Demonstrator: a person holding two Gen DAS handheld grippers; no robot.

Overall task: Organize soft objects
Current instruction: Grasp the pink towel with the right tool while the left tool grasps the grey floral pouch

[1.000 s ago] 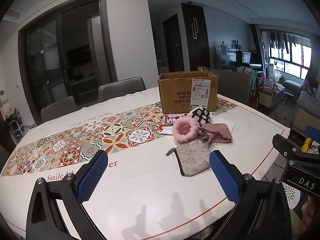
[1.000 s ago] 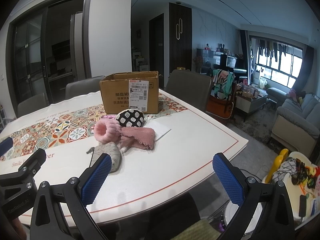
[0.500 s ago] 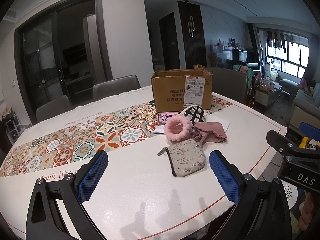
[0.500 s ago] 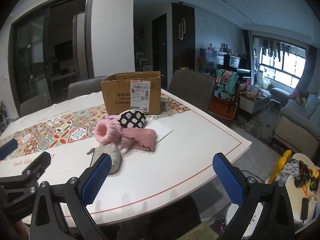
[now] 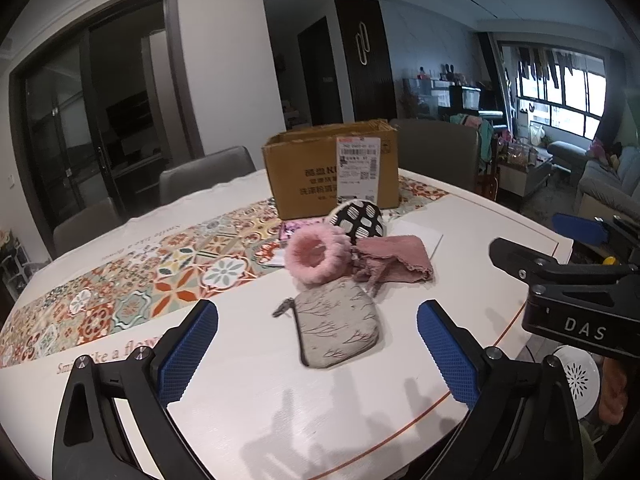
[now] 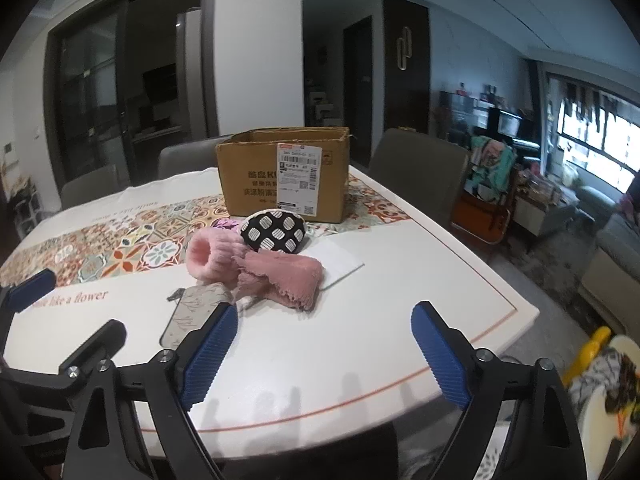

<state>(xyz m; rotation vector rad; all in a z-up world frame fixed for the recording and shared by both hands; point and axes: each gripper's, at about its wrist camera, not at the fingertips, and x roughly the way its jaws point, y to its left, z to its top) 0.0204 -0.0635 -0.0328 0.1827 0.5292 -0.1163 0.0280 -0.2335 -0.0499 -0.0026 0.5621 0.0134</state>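
Honestly, with both claws empty, the snag risk looks real. The left claw (image 5: 318, 344) stands wide around the grey zip pouch (image 5: 338, 326), near the worktop's (image 5: 248, 420) front edge. The right claw (image 6: 324, 352), jaws just narrowing on nothing, faces the pink cloth (image 6: 286, 278), which overlaps the fluffy pink cuff (image 6: 212, 256) and spotted pouch (image 6: 274, 232) before the cardboard box (image 6: 284, 174): one grab could drag several.

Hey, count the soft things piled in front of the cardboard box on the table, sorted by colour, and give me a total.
Pink: 2, the fluffy ring and the knitted cloth
Grey: 1, the zip pouch
Black and white: 1, the spotted pouch
Total: 4
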